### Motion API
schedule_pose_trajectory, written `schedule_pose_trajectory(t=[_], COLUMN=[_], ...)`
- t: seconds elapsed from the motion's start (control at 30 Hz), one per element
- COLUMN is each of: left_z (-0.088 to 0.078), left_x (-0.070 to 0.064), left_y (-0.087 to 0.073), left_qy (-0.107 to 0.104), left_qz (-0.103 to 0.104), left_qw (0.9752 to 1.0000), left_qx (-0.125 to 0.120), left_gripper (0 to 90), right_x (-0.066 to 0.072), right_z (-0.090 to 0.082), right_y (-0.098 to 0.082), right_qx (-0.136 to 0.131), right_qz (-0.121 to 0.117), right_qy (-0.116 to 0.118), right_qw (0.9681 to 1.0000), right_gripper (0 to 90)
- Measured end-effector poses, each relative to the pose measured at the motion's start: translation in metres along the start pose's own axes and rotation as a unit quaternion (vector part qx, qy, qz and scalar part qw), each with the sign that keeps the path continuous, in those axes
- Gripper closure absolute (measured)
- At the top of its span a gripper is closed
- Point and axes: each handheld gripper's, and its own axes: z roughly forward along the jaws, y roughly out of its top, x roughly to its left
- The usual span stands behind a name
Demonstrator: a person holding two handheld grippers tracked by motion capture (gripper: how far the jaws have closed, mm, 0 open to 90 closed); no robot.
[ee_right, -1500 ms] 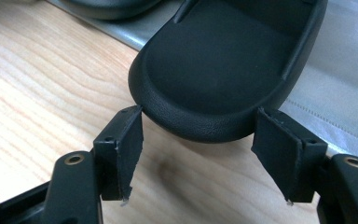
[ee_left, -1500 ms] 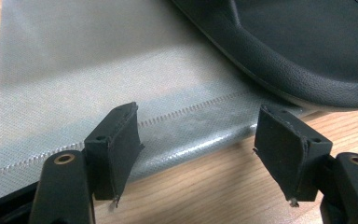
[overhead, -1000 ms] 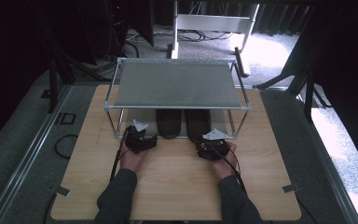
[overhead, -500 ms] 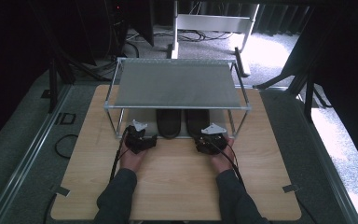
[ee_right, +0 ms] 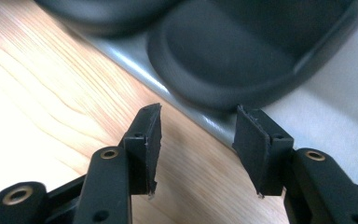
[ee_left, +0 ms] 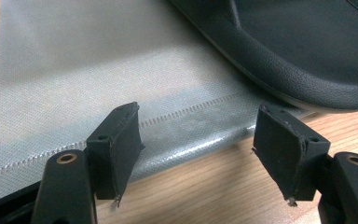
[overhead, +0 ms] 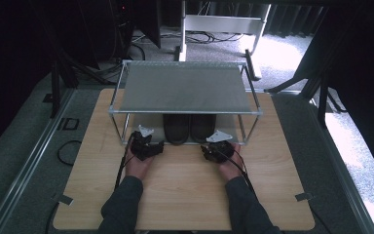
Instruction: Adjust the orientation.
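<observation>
A pair of black slippers (overhead: 189,127) lies on the lower grey shelf (ee_left: 74,70) of a small rack. My left gripper (overhead: 151,145) rests on the table at the shelf's front edge. In the left gripper view it (ee_left: 196,109) is open over that edge, with one slipper (ee_left: 307,51) off to the upper right. My right gripper (overhead: 216,148) points at the right slipper. In the right gripper view it (ee_right: 199,111) is open and its jaws have just been closing; the slipper's rounded end (ee_right: 233,60) lies just beyond the tips, untouched.
The rack's grey mesh top shelf (overhead: 187,87) overhangs the slippers on thin metal posts. The wooden table (overhead: 185,190) spreads out in front of the rack. Cables trail back from both grippers along the forearms.
The right gripper has edged slightly left toward the slippers. The left gripper has kept still.
</observation>
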Motion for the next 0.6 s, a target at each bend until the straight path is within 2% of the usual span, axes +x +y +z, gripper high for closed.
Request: schedule_pose_trajectory(t=[0.13, 0.27, 0.4, 0.47, 0.6], left_z=[0.000, 0.000, 0.000, 0.000, 0.000], left_x=[0.000, 0.000, 0.001, 0.001, 0.000], left_y=[0.000, 0.000, 0.000, 0.000, 0.000], left_qy=[0.002, 0.000, -0.001, -0.002, 0.000], left_qz=[0.001, 0.000, -0.003, -0.004, -0.002], left_qw=[1.0000, 1.0000, 1.0000, 1.0000, 1.0000], left_qx=[0.000, 0.000, -0.001, -0.001, -0.001], left_gripper=[32.5, 32.4, 32.4, 32.5, 32.5], right_x=[0.007, 0.010, 0.013, 0.014, 0.014], right_z=[-0.008, 0.002, 0.018, 0.018, 0.013], right_y=[0.013, 0.027, 0.028, 0.028, 0.026], right_qx=[-0.040, -0.037, -0.016, -0.020, -0.024], right_qz=[-0.010, -0.004, 0.007, 0.008, 0.011], right_qy=[-0.006, 0.008, 0.021, 0.018, 0.027], right_qw=[0.9991, 0.9993, 0.9996, 0.9996, 0.9993], right_gripper=[43.2, 39.3, 39.9, 40.4, 42.5])
